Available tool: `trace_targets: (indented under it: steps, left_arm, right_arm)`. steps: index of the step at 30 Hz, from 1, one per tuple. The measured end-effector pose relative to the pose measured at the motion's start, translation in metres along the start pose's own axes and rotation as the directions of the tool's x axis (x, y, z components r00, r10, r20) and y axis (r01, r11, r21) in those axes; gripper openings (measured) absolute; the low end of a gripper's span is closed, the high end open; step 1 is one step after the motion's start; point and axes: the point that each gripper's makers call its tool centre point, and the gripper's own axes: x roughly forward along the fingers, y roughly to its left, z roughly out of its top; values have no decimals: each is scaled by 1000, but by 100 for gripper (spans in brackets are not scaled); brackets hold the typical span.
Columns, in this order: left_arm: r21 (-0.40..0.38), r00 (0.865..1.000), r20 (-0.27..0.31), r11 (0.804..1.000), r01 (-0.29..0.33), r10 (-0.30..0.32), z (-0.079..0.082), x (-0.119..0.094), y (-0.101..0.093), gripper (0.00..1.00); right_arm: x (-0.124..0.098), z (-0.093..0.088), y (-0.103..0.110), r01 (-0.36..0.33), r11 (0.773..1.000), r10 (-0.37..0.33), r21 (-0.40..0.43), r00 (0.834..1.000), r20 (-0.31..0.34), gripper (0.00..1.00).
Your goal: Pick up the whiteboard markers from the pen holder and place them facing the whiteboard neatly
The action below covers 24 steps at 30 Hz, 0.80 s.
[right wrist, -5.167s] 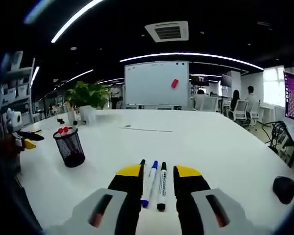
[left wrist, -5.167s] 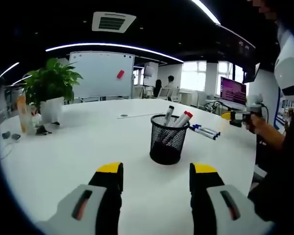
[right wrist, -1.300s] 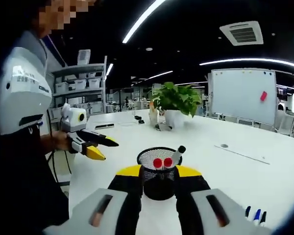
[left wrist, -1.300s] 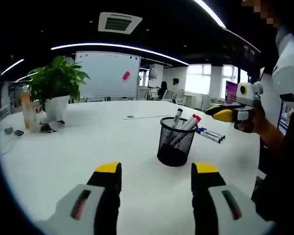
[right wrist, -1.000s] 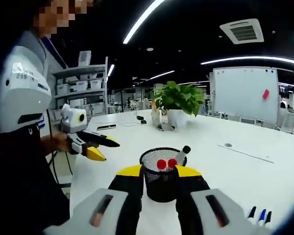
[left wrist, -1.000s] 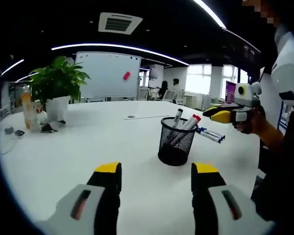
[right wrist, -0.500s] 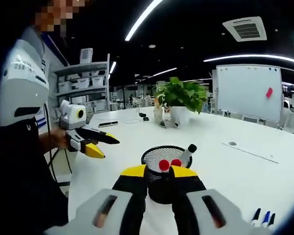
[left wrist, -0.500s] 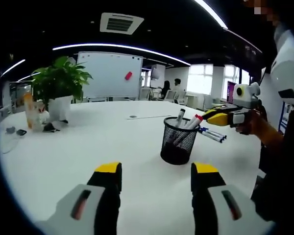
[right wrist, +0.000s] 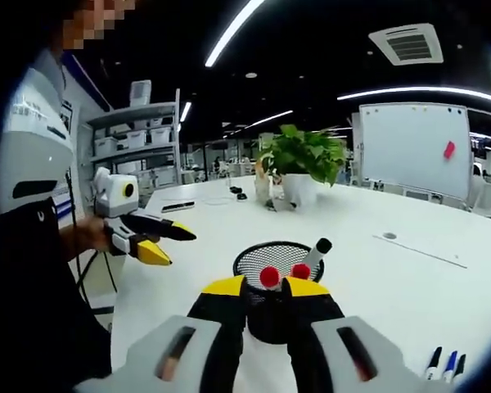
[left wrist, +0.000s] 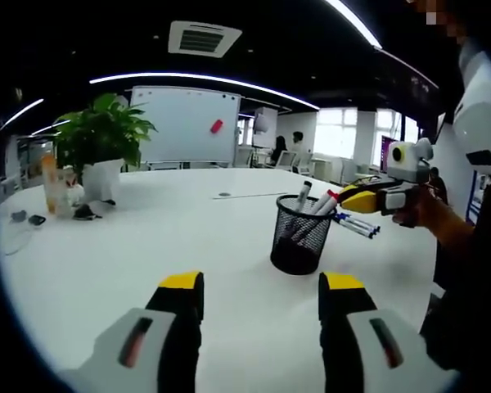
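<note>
A black mesh pen holder (left wrist: 301,244) stands on the white table (left wrist: 147,237), with red- and black-capped markers (left wrist: 317,201) sticking out of it. Three markers (left wrist: 356,223) lie side by side to its right. My left gripper (left wrist: 262,286) is open, well short of the holder. My right gripper (left wrist: 345,199) reaches to the holder's top from the right. In the right gripper view the pen holder (right wrist: 250,264) sits straight ahead. My right gripper (right wrist: 266,288) has its jaws narrowed either side of a red marker cap (right wrist: 268,277), still with a gap. A black-capped marker (right wrist: 315,252) leans right.
The whiteboard (left wrist: 184,127) stands beyond the table's far edge, and in the right gripper view the whiteboard (right wrist: 409,147) is at the upper right. A potted plant (left wrist: 102,139) and bottles sit at the far left. The left gripper (right wrist: 180,247) is held by a person's hand.
The right gripper has left the laid-down markers, swung over to the pen holder and moved in on it. Its jaws have narrowed around a red cap. The left gripper barely moved.
</note>
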Motion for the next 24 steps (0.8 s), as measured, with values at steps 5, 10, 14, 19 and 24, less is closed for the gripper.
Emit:
trace_targets:
  steps: [5, 10, 14, 19, 24]
  left_arm:
    - [-4, 1000, 2, 1000, -10, 10, -1, -2, 2, 57]
    - [-7, 1000, 4, 1000, -14, 14, -1, -3, 3, 57]
    - [-9, 1000, 1, 1000, -10, 10, -3, -2, 2, 57]
    - [-8, 1000, 2, 1000, -2, 2, -3, 0, 1, 57]
    - [-14, 1000, 5, 1000, 0, 0, -3, 1, 1, 57]
  right_arm:
    - [5, 3, 2, 2, 1000, -2, -11, 1000, -3, 20]
    - [7, 2, -2, 28, 999, -28, -19, 1000, -14, 19]
    - [6, -1, -3, 37, 999, -38, -23, 999, -26, 19]
    - [8, -3, -4, 50, 999, -50, -22, 998, -33, 18]
    - [9, 0, -8, 81, 996, -82, -38, 996, -23, 14]
